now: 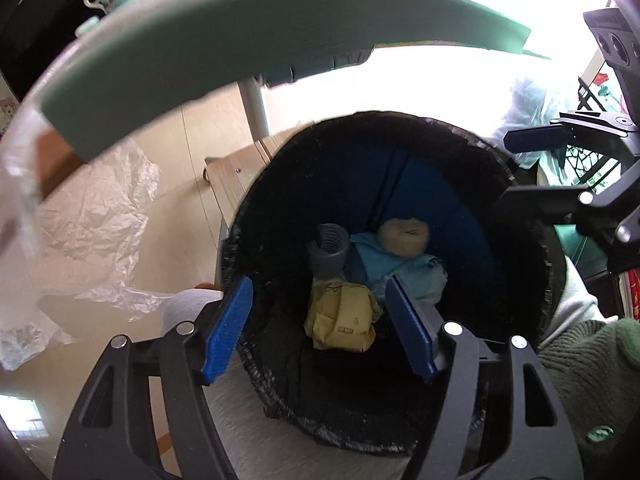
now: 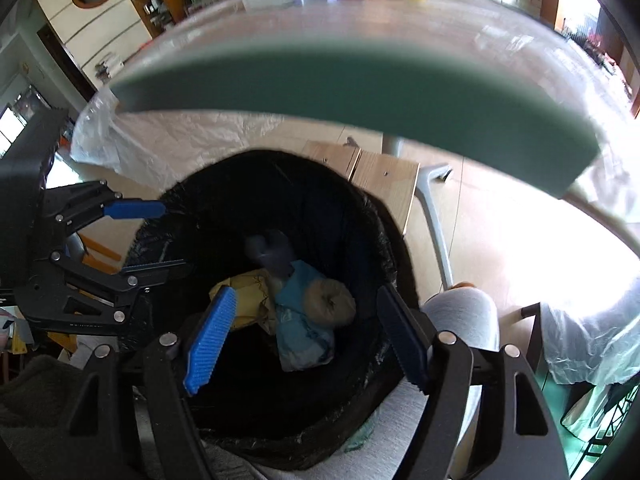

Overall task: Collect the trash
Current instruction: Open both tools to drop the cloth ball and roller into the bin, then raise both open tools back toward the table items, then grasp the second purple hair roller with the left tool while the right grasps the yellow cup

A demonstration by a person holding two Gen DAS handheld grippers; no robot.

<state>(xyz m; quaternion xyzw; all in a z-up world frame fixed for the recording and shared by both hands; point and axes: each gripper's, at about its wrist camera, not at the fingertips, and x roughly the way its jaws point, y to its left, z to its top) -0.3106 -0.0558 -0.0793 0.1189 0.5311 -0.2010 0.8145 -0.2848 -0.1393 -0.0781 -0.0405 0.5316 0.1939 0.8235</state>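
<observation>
Both of your grippers hang over the mouth of the black-lined trash bin (image 1: pixel 516 248), and both are empty: the left gripper (image 1: pixel 320 320) has its blue pads (image 1: pixel 228 328) spread wide with nothing between them, and the right gripper (image 2: pixel 304 336) is spread the same way. The trash sits at the bottom of the bin: a crumpled yellow wrapper (image 1: pixel 344 320), a wad of light blue plastic (image 1: pixel 400 272), a tan rounded lump (image 1: pixel 404 236) resting on that plastic, and a grey threaded tube (image 1: pixel 330 248) beside them. Judging by the creases, the wrapper and the blue plastic are light and soft; they will collapse under a pinch, so take a bunched fold rather than a flat face, and expect thin film to slip from smooth pads. The tube looks stiff and holds its shape, so grip it across its body. What the tan lump is made of you cannot tell from here. The green table edge (image 1: pixel 256 44) hangs close above the bin, with clear plastic sheeting (image 1: pixel 96 216) draped beside it.
</observation>
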